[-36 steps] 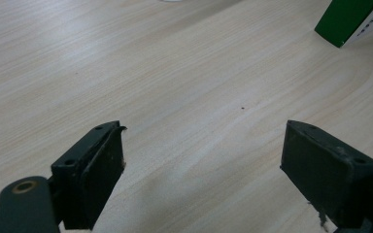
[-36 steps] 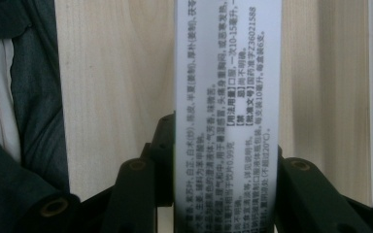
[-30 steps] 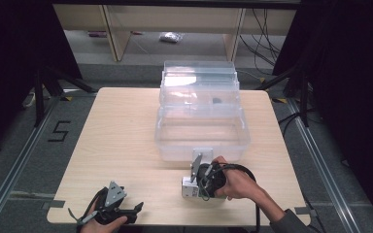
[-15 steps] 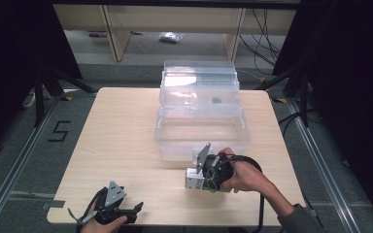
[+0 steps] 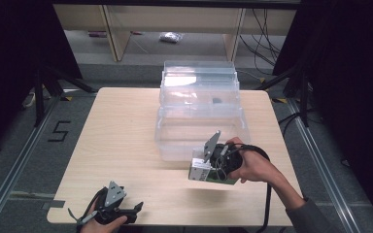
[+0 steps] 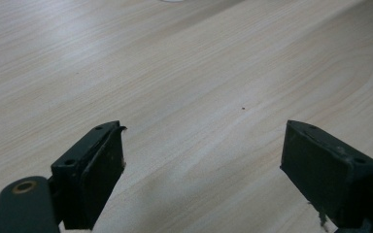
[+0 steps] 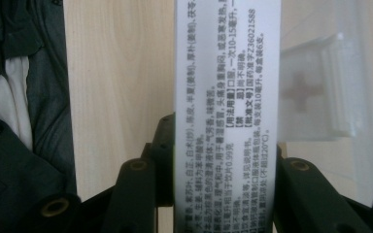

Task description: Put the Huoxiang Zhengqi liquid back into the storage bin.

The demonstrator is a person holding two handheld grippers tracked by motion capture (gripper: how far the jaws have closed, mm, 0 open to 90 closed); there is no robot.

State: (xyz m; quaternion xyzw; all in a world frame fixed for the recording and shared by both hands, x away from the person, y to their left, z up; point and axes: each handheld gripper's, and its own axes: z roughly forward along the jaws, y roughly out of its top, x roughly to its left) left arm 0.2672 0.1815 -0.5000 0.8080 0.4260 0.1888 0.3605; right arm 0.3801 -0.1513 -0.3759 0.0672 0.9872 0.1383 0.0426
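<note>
The right gripper (image 5: 200, 170) clamps a small printed box (image 7: 227, 111) just above the table (image 5: 111, 131), beside the clear stacked bins (image 5: 199, 111). The narrow side grip may let it pivot or slip. The left gripper (image 6: 204, 165) rests open, holding nothing

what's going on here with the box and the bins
A person works two handheld grippers at a wooden table. The right gripper has its fingers shut on a small white box with printed text, just in front of the clear stacked bins. The left gripper rests open near the table's near edge, holding nothing.
</note>
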